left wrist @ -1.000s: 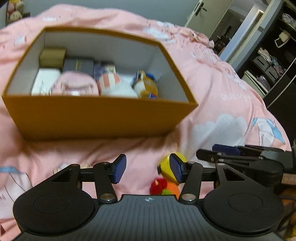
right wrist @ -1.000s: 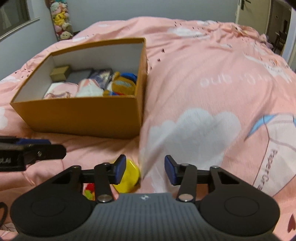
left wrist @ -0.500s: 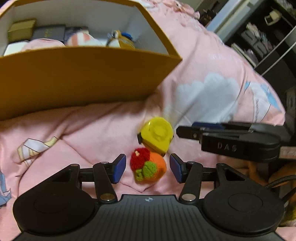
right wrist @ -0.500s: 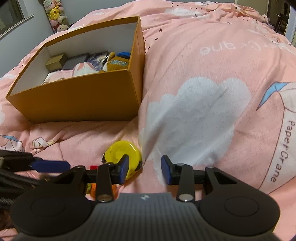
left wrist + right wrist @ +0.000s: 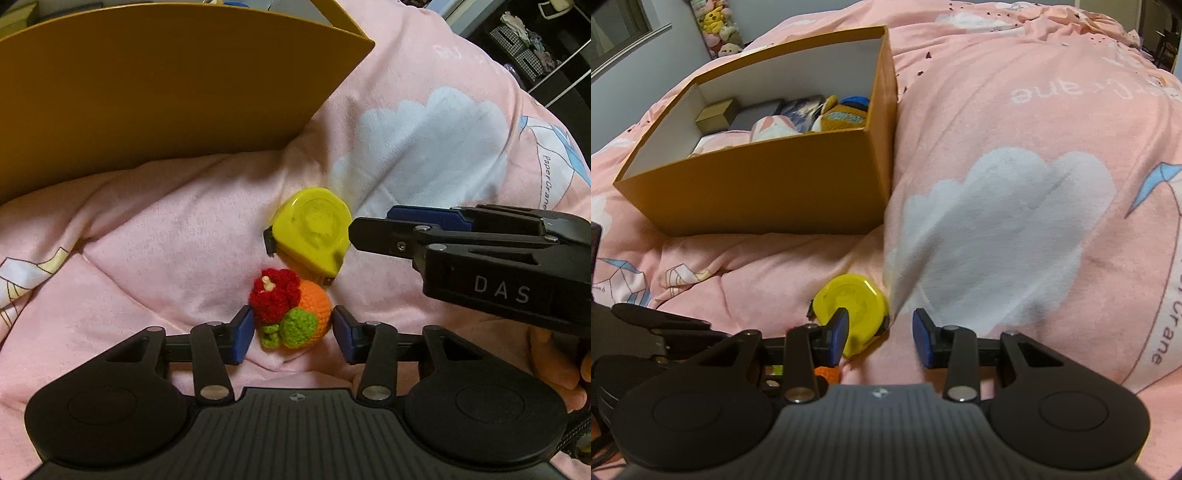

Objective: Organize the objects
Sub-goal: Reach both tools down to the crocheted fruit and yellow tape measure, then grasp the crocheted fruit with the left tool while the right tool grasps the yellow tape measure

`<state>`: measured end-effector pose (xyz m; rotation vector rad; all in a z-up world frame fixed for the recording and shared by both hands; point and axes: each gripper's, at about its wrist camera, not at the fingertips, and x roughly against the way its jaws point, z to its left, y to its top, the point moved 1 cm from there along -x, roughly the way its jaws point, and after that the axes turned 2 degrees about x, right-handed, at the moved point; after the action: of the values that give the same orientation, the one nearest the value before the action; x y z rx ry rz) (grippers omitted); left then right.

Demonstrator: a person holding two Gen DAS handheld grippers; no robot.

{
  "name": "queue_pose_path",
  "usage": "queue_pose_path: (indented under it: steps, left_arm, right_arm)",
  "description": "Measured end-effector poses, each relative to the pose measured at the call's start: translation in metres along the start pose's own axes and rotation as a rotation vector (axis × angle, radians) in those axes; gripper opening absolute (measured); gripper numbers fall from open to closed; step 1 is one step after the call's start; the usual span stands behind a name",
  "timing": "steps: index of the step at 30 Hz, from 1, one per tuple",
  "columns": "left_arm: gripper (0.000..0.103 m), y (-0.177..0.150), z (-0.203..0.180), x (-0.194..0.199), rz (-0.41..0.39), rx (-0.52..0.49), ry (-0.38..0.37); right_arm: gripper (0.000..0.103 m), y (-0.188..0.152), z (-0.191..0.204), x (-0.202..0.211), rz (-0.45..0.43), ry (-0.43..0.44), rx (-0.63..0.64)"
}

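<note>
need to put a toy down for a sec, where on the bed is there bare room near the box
Bare pink quilt spreads right of the orange cardboard box, over the white cloud print, and left in front of the box. It is crowded just below the box corner: the yellow tape measure, the crocheted orange toy, the left gripper and the right gripper.

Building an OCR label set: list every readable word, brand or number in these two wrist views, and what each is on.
"DAS": white letters on the side of the right claw, left wrist view.
"Paper Crane": on the pink quilt, beside its crane print; again at the right edge of the right wrist view, partly cut off.
"ane": upside-down white letters on the quilt, right wrist view; the rest is blurred.
Yellow tape measure: embossed round face, unreadable.
Orange box: no print visible.
</note>
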<state>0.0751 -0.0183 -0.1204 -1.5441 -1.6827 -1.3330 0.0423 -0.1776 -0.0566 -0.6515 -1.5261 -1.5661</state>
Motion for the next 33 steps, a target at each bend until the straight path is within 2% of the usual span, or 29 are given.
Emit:
queue_pose_path:
  steps: [4,10,14,16,18,21,29,33]
  left_arm:
    - [0.049,-0.004,0.004,0.009,-0.022,0.013,-0.002]
    - [0.049,-0.011,0.017,0.045,-0.131,0.066,0.069]
    - [0.049,-0.006,0.028,0.06,-0.179,0.118,0.112]
    - [0.049,-0.001,0.031,0.062,-0.185,0.137,0.126]
    - [0.049,0.006,0.035,0.059,-0.182,0.155,0.123]
    - [0.049,0.007,0.038,0.057,-0.178,0.168,0.118]
    - [0.049,0.006,0.04,0.045,-0.163,0.191,0.106]
    - [0.049,0.007,0.042,0.043,-0.156,0.202,0.099]
  right_arm:
    - [0.04,0.001,0.001,-0.001,0.001,0.01,0.007]
    - [0.04,0.002,0.009,-0.001,0.002,0.025,0.059]
    - [0.041,0.005,0.02,-0.004,0.005,0.031,0.159]
    - [0.044,0.007,0.026,-0.007,0.0,0.009,0.235]
    - [0.053,0.008,0.032,-0.011,0.003,-0.009,0.311]
    - [0.053,0.009,0.036,-0.023,0.023,-0.022,0.394]
    - [0.054,0.01,0.037,-0.04,0.061,0.022,0.431]
    - [0.055,0.008,0.04,-0.043,0.071,0.016,0.456]
